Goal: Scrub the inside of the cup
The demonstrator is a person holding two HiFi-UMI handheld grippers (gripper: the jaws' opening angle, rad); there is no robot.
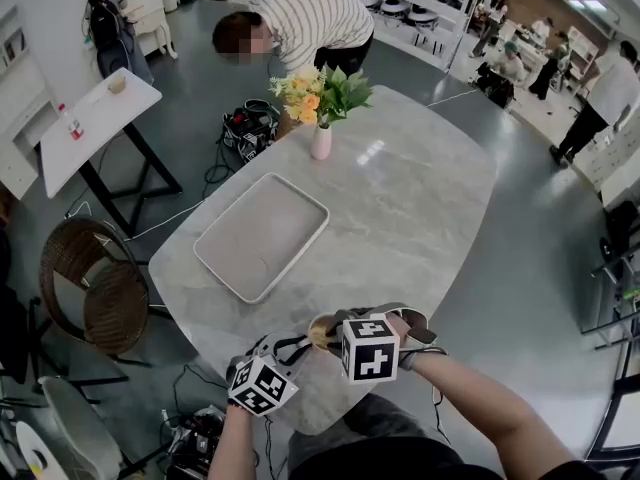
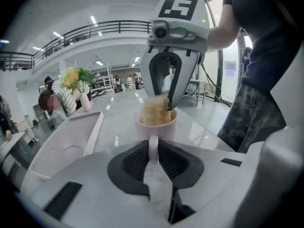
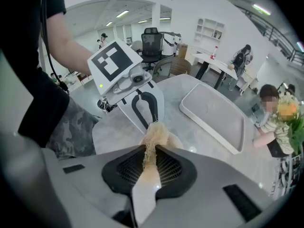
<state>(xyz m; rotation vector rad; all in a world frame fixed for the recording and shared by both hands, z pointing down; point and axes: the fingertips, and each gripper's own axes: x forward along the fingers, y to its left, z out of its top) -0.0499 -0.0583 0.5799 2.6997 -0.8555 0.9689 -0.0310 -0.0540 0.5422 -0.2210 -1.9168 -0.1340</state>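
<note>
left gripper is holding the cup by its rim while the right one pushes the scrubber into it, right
Not by the rim. The left gripper view shows the left gripper shut on the handle of the cup. The rest is right: the right gripper is pushing the scrubber into the cup.

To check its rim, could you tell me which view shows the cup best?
The left gripper view: the cup faces it, rim and handle clear. The right gripper view hides most behind the scrubber; the head view shows only a sliver.
</note>
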